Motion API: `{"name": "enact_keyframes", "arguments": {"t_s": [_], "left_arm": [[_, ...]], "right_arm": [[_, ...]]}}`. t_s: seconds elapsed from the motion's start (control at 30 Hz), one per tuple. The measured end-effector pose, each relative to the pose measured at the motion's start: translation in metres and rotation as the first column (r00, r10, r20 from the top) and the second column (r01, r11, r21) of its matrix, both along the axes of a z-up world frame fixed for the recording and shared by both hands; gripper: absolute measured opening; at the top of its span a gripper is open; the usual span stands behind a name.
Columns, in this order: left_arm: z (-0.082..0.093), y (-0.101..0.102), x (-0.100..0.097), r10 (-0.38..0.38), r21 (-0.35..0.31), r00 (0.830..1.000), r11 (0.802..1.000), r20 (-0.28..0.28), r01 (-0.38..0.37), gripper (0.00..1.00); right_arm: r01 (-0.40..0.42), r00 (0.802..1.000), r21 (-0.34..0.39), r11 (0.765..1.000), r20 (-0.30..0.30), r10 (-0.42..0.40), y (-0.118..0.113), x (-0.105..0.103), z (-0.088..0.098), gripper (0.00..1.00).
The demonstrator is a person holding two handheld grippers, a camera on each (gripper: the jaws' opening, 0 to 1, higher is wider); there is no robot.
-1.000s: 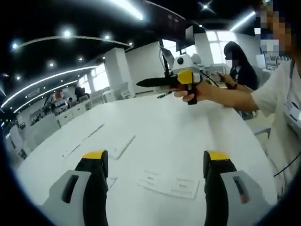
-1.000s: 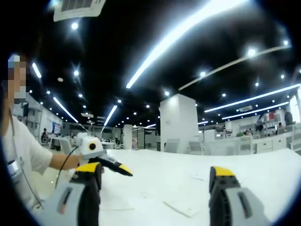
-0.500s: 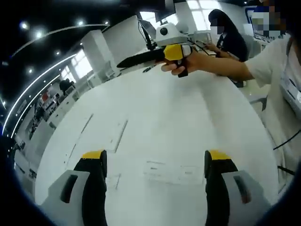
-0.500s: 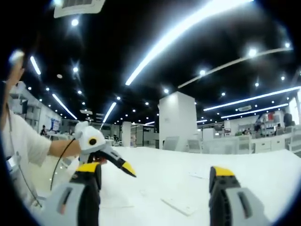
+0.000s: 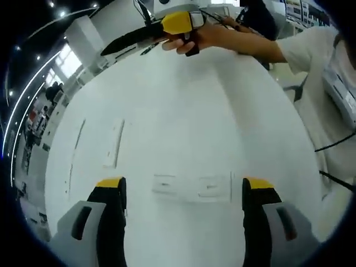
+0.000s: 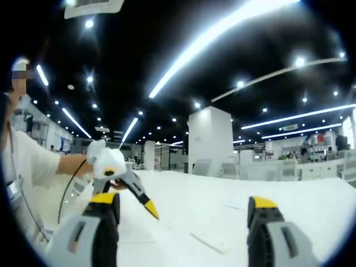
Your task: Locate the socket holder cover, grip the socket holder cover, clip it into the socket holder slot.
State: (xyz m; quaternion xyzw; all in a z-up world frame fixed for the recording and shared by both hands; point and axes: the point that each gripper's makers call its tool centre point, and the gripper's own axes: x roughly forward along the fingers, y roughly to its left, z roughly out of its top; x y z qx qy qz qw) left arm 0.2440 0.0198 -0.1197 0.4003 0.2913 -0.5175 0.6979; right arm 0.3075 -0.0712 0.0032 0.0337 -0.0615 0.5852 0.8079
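Since the earlier frames the left gripper (image 5: 181,192) is tipped downward over the round white table (image 5: 183,100), its yellow-tipped black jaws held wide apart with nothing between them; the flat white rectangular socket holder cover (image 5: 192,186) is seen lying on the table between those jaws, beyond the tips; two thin white strips (image 5: 114,143) are laid further off to the left; the right gripper (image 6: 183,208) is held level above the table, jaws likewise spread and empty; a hand (image 5: 203,38) is seen gripping it.
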Motion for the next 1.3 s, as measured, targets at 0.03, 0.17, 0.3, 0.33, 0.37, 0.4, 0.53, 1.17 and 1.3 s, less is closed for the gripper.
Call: {"name": "enact_keyframes", "arguments": {"t_s": [0.03,0.17,0.3,0.33,0.37,0.4,0.53,1.17,1.3], "left_arm": [[-0.003,0.001,-0.001,-0.005,0.028,1.000,1.000,-0.020,0.005,0.83],[-0.010,-0.001,-0.006,-0.024,0.067,0.997,0.997,-0.074,0.029,0.81],[-0.014,0.000,-0.001,-0.027,0.109,0.996,0.993,-0.089,0.037,0.78],[-0.014,0.000,0.000,-0.021,0.109,0.995,0.993,-0.098,0.032,0.77],[-0.015,0.000,0.000,-0.021,0.116,0.994,0.993,-0.104,0.033,0.78],[-0.015,-0.001,0.002,-0.020,0.119,0.995,0.992,-0.100,0.032,0.78],[-0.018,0.002,0.001,-0.015,0.155,0.989,0.987,-0.147,0.038,0.77],[-0.025,0.004,0.004,0.018,0.259,0.962,0.964,-0.271,0.054,0.71],[-0.025,0.004,0.005,0.028,0.270,0.961,0.962,-0.275,0.050,0.68]], "right_arm": [[-0.002,1.000,0.000,1.000,-0.002,0.002,0.000,0.000,0.000,0.95],[-0.008,1.000,-0.006,1.000,0.003,0.008,0.001,-0.002,0.000,0.95],[-0.014,1.000,-0.006,1.000,0.008,0.014,0.001,-0.003,0.001,0.95],[-0.014,1.000,-0.006,1.000,0.008,0.014,0.001,-0.003,0.001,0.95],[-0.015,1.000,-0.008,1.000,0.008,0.015,0.002,-0.003,0.000,0.95],[-0.016,1.000,-0.011,1.000,0.009,0.016,0.002,-0.004,0.000,0.95],[-0.024,1.000,-0.018,1.000,0.010,0.024,0.003,-0.006,-0.001,0.95],[-0.041,0.999,-0.052,0.998,0.012,0.041,0.009,-0.012,-0.009,0.95],[-0.040,0.999,-0.061,0.997,0.015,0.041,0.009,-0.012,-0.011,0.95]]}}
